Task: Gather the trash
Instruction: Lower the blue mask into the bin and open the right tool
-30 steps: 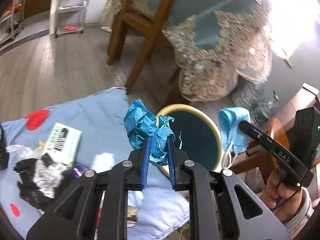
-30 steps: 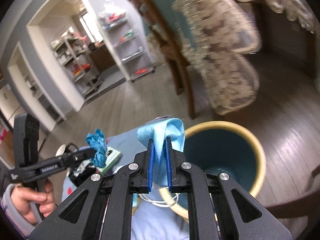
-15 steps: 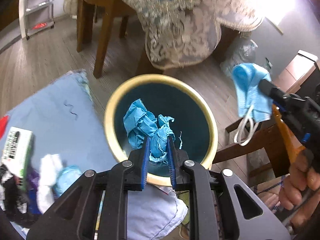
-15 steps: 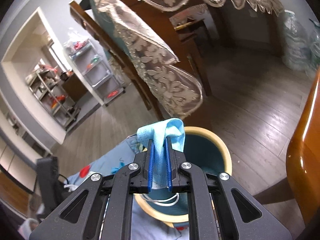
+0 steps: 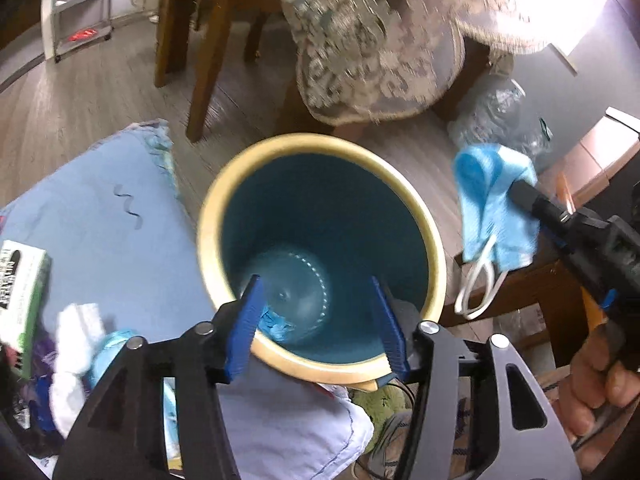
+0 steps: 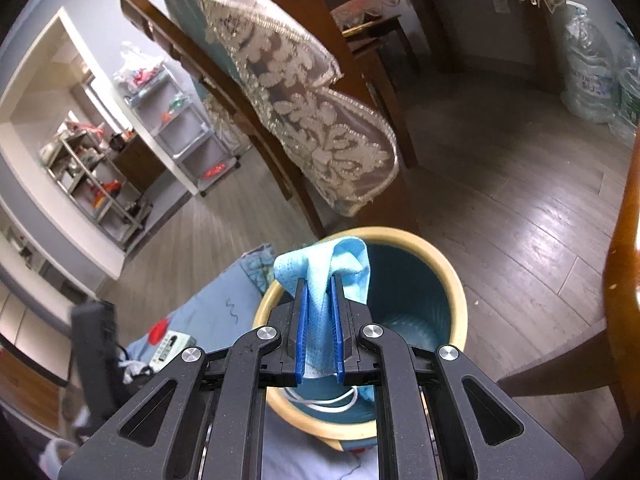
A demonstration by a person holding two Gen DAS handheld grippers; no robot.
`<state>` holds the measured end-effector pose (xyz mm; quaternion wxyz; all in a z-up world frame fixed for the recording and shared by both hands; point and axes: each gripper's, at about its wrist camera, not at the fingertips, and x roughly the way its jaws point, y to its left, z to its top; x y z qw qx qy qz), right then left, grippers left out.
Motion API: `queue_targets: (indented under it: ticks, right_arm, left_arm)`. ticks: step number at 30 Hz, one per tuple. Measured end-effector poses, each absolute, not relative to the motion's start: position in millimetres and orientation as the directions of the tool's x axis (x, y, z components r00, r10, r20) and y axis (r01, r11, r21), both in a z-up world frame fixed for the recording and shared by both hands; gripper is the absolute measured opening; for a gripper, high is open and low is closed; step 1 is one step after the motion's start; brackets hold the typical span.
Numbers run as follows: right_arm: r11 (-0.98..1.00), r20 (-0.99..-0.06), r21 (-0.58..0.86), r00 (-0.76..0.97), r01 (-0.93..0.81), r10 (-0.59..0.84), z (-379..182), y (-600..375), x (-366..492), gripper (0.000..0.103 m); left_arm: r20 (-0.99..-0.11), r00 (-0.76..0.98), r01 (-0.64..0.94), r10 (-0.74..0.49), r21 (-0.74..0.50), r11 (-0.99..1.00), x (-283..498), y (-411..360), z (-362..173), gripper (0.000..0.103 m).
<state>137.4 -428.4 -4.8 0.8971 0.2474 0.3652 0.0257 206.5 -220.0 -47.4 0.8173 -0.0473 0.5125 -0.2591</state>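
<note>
Grey wood-plank flooring [image 6: 520, 200] runs under a dark wooden chair draped in a lace-edged cover [image 6: 320, 120], and a pale blue cloth [image 5: 100, 208] strewn with litter lies to the left of the left gripper [image 5: 316, 320]. On that cloth, left of the claw, sit one green-and-white cardboard box [image 5: 20, 292] and a heap of white and blue scraps [image 5: 80, 340], too blurred to count. Straight ahead of and below the left gripper stands one round teal bin with a cream rim [image 5: 434, 240]; its jaws are opening, nothing is between them, and one crumpled blue glove [image 5: 276, 324] lies at the bin's bottom just beside the left pad. To the right, the right gripper [image 6: 319, 320] is pinched tight on one light blue pleated face mask [image 6: 328, 272], which hangs long-axis downward with its white ear loops [image 5: 480, 284] dangling below. From the right wrist camera the bin mouth lies directly ahead of and beneath the mask, while from the left wrist camera the mask hangs just outside the right rim. By my reading, the right hand is the nearer one for the next drop and needs only to come over the opening. Two large clear water jugs [image 6: 588, 68] stand far right.
</note>
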Motion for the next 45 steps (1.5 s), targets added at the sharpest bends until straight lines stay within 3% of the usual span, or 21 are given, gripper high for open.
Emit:
queue_targets:
  ticks: [8,13,18,24,45]
  right_arm:
    - [0.923,-0.696,0.371,0.689,0.105,0.202,-18.6,-408.4,148.2,0.012]
    - [0.948,-0.723,0.307,0.669,0.086,0.174,-24.0,-395.3,152.8,0.023]
    - [0.95,-0.717,0.306,0.671,0.061,0.188,-21.5,-386.7,152.4,0.043]
    - [0.952,-0.703,0.305,0.679,0.019,0.211,-15.5,-372.4,152.9,0.054]
    - [0.924,-0.683,0.323,0.625,-0.205,0.378,-3.1,-296.1,145.6,0.067]
  left_arm:
    - [-0.763,0.442,0.353,-0.472,-0.336,0.873,196.9,-176.0,-7.8,0.072]
    - [-0.729,0.51,0.317,-0.457,-0.334,0.887,185.4,-135.3,14.3,0.08]
    - [-0.689,0.588,0.249,-0.424,-0.345,0.905,170.8,-81.5,34.5,0.083]
    - [-0.662,0.665,0.159,-0.344,-0.325,0.932,148.2,-26.6,52.0,0.086]
    - [-0.702,0.694,-0.047,-0.161,-0.267,0.963,84.8,60.4,30.0,0.087]
